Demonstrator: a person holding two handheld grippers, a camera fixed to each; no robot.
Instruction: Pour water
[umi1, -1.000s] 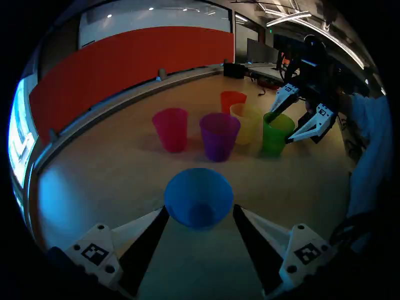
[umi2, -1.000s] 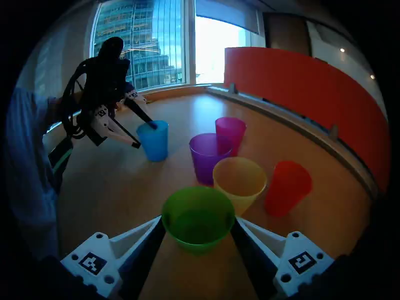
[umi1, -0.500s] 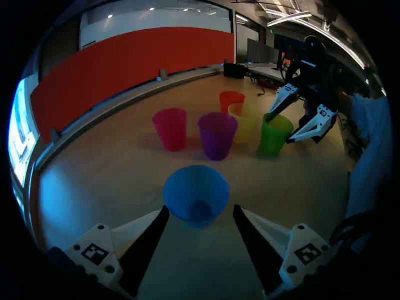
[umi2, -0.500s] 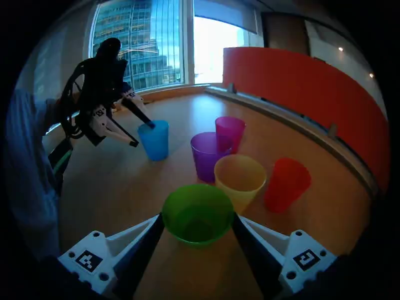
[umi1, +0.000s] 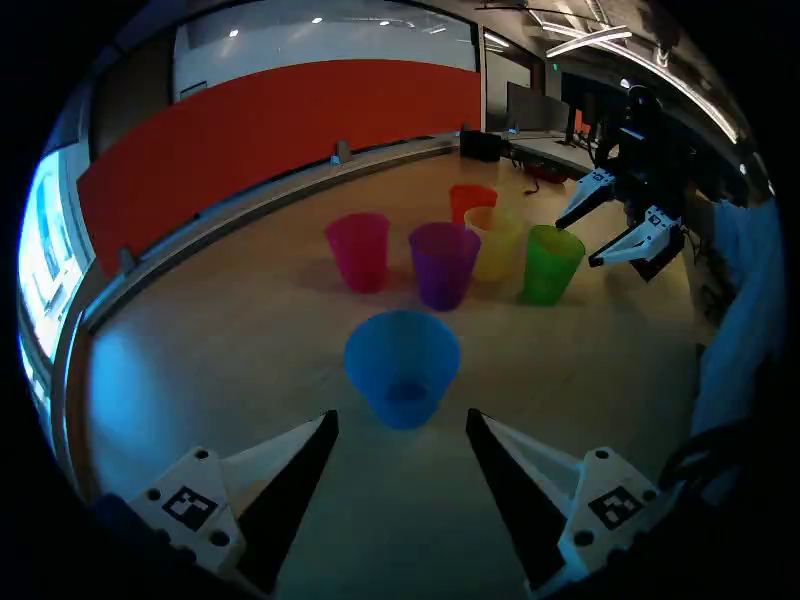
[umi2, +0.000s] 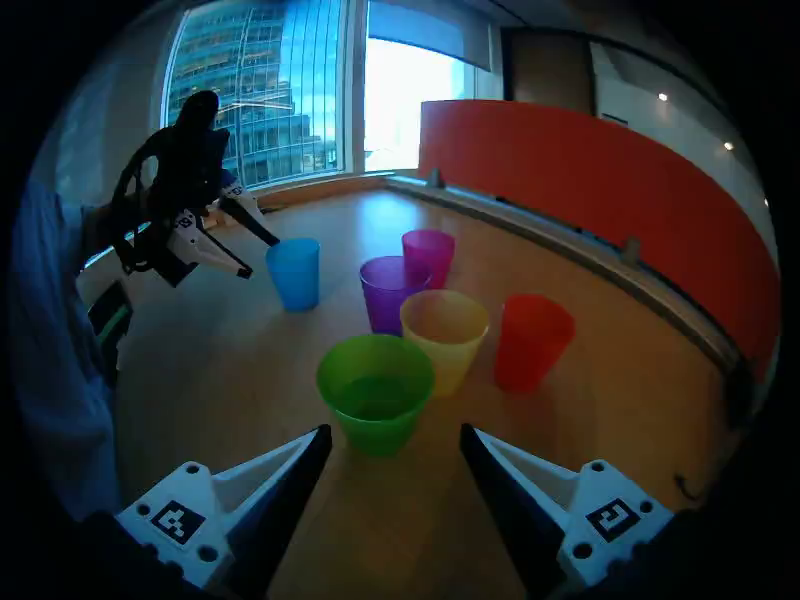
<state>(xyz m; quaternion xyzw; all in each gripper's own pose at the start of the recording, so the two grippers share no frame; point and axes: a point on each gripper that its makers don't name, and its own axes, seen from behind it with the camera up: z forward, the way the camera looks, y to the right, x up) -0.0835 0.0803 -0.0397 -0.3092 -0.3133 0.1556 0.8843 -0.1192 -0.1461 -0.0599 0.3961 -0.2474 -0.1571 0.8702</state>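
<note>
Closest, both pairs of fingers (umi1: 290, 470) are spread open and grip nothing: the left gripper (umi1: 400, 415) faces the blue plastic cup (umi1: 402, 365), the right gripper (umi2: 395, 430) the green plastic cup (umi2: 375, 392), each upright on the wooden worktop (umi1: 220, 330) just ahead. Pouring looks not yet begun.

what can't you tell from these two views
- Whether the blue cup holds water: left gripper view, dim light and the tinted wall blur it.
- Lower part of the red cup: left gripper view, the yellow cup covers it.
- Detail of the left tongs: right gripper view, backlit by the window.
</note>
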